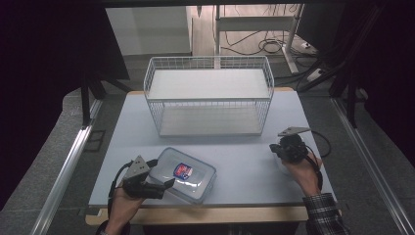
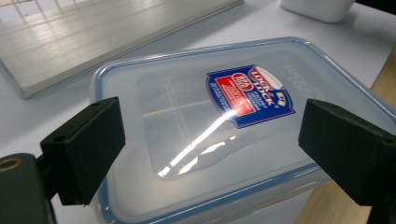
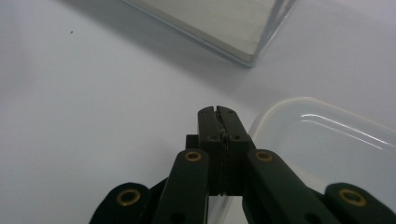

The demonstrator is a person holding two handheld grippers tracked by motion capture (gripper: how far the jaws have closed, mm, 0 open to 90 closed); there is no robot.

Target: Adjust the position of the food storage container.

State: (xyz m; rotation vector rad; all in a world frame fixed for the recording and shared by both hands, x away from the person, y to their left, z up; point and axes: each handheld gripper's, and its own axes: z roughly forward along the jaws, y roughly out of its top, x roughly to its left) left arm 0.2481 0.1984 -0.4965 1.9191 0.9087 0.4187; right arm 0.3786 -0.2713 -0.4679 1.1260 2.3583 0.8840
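pale table (image 1: 244,161), lidded container (image 1: 183,174) cropped between left gripper (image 2: 210,154) jaws

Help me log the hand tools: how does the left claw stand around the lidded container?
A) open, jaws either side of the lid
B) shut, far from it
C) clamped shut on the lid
A: in the left gripper view the left claw has its jaws wide apart over the lidded container.

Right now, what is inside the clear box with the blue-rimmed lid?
Through the lid the clear box looks empty; only glare and faint moulded lines show. The blue and red label covers one patch, so what lies under it cannot be seen.
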